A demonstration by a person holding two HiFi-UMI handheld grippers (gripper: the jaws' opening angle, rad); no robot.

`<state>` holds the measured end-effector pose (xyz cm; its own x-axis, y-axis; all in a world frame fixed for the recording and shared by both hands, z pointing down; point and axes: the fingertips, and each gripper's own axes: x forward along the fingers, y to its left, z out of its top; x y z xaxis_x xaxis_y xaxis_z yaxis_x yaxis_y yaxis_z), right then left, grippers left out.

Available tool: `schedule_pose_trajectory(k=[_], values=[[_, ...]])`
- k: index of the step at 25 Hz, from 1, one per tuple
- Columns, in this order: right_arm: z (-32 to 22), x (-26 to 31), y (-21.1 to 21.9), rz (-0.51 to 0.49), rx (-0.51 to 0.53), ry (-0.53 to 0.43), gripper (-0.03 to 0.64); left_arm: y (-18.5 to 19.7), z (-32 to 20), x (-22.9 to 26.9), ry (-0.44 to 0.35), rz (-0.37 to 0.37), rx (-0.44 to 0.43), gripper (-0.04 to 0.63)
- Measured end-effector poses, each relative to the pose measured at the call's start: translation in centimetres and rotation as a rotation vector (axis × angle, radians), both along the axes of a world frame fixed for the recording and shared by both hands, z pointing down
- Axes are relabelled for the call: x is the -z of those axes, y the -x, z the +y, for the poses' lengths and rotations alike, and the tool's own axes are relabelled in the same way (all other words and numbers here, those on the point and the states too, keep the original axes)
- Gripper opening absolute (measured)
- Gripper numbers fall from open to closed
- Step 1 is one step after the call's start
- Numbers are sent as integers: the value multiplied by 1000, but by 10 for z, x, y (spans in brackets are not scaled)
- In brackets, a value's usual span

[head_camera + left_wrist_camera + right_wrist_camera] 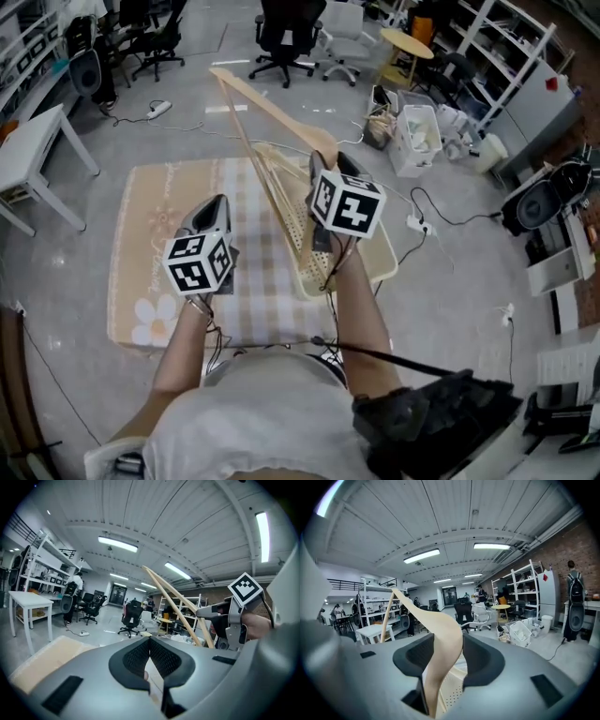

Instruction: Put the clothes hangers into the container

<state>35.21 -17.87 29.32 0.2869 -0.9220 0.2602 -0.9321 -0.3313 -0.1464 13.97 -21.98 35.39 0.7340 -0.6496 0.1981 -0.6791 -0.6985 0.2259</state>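
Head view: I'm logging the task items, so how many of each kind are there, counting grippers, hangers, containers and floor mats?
Grippers: 2, the left gripper and the right gripper
Wooden hanger: 1, held by the right gripper; others in the basket cannot be made out
Cream basket: 1
Checked mat: 1
Total: 5

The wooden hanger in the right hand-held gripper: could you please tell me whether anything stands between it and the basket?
Nothing visible does. The wooden hanger, clamped in the right hand-held gripper, is right above the open cream basket; the left hand-held gripper is off to one side, over the mat.
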Motion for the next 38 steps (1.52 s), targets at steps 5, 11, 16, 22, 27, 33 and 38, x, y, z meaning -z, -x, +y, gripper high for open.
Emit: schedule_pose_trajectory(k=[5,11,16,22,27,33,38], values=[[27,-11,-49,-6,-88,3,199,-58,9,-5,-11,-12,-96,12],[42,-37,-86,-34,-132,45,199,-106,17,-15,4,-43,-160,12],[55,-73,-92,-61,-133,116,198,-126,31,-30,36,-87,-193,12],[55,-121,-92,-71,-119,196,199,-128,33,-69,97,-140,-190,12],[46,-142,-84,-60,-93,237,199,-119,30,-91,141,-171,-165,12],[34,-162,-71,-29,-52,294,199,-109,27,-110,171,-200,-145,12],[29,-175,-68,-26,-41,322,199,-103,25,-120,187,-220,-130,12]])
